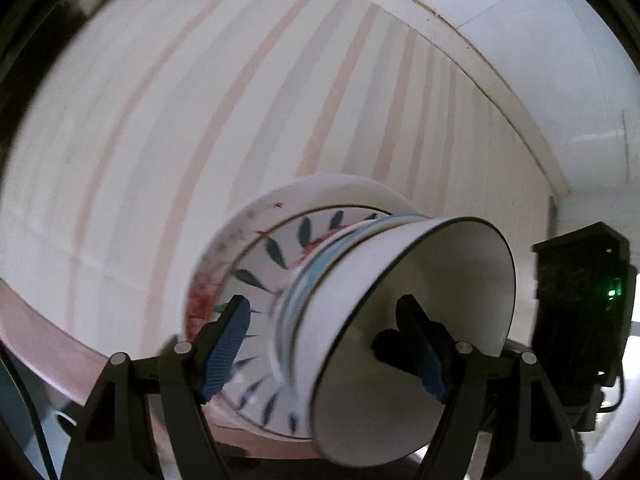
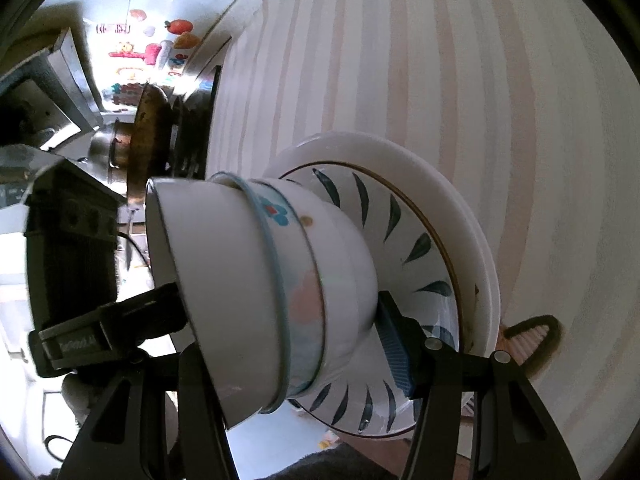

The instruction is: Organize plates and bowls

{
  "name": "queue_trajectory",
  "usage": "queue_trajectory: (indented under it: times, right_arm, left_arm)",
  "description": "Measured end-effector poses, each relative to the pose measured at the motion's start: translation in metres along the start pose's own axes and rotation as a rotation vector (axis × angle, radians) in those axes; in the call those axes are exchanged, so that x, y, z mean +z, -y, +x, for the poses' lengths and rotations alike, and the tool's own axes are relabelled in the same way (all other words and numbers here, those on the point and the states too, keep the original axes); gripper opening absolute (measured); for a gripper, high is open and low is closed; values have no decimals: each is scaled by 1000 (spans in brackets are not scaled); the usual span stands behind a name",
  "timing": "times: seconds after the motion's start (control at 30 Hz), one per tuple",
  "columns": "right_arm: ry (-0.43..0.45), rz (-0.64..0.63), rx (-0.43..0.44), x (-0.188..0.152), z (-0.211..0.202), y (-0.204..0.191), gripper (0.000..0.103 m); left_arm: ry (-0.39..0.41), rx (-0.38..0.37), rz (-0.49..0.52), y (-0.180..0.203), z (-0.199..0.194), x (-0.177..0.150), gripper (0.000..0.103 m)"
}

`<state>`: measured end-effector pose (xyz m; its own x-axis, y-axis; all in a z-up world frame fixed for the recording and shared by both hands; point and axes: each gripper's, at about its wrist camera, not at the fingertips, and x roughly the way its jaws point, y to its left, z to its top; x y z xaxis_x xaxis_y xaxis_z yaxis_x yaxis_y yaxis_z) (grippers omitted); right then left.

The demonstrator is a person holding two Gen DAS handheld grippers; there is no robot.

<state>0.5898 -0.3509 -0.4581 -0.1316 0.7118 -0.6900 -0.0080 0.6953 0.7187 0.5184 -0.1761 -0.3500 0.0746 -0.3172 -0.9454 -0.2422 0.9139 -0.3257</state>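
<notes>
Three nested bowls sit on a leaf-patterned plate (image 2: 420, 248) over a wider white plate (image 2: 460, 216) on the striped cloth (image 2: 440, 60). The top bowl (image 2: 208, 260) is white with a dark rim, and the middle bowl (image 2: 276, 264) has a blue rim. My right gripper (image 2: 286, 300) straddles the bowl stack. Its right pad (image 2: 394, 344) presses under the lowest bowl (image 2: 344, 264), while its other finger is hidden behind the top bowl. My left gripper (image 1: 322, 302) also spans the stack. One finger is inside the top bowl (image 1: 460, 280), and the other pad (image 1: 228, 348) stands clear beside the blurred lower bowls.
A stove with dark pots (image 2: 148, 132) stands past the cloth's far end. The right gripper's black body (image 1: 580, 312) is close beside the top bowl, and the left one's body (image 2: 68, 248) shows opposite. The table's pinkish edge (image 1: 40, 340) runs low left. A white wall (image 1: 520, 40) lies beyond.
</notes>
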Motion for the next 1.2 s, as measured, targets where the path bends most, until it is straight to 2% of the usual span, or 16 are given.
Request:
queue_trajectory:
  times: [0.13, 0.4, 0.47, 0.57, 0.6, 0.63, 0.67, 0.73, 0.87, 1.03, 1.2]
  right_arm:
    - [24, -24, -47, -5, -7, -7, 59]
    - [110, -111, -134, -22, -47, -37, 59]
    - [137, -145, -176, -29, -59, -50, 59]
    - [180, -170, -237, -42, -77, -66, 61]
    - [202, -176, -266, -47, -84, -72, 70]
    - [223, -182, -294, -51, -89, -77, 81]
    - [255, -194, -332, -56, -96, -84, 84]
    - [319, -207, -400, -69, -110, -97, 85]
    - [441, -200, -501, -93, -131, -119, 88]
    - [556, -156, -547, -131, -148, -147, 91]
    - [651, -144, -575, -182, -161, -180, 92]
  left_arm:
    - [59, 85, 39, 6, -18, -7, 74]
    - [144, 171, 115, 16, -53, -30, 74]
    - [169, 217, 147, 18, -64, -36, 74]
    - [235, 254, 170, 20, -81, -47, 80]
    - [250, 257, 174, 20, -85, -50, 89]
    - [267, 260, 176, 21, -89, -53, 91]
    - [298, 271, 186, 20, -96, -57, 91]
    - [345, 289, 204, 21, -107, -61, 92]
    - [399, 275, 237, 17, -131, -72, 92]
    - [434, 244, 278, 14, -160, -95, 92]
    - [493, 249, 335, 13, -195, -134, 92]
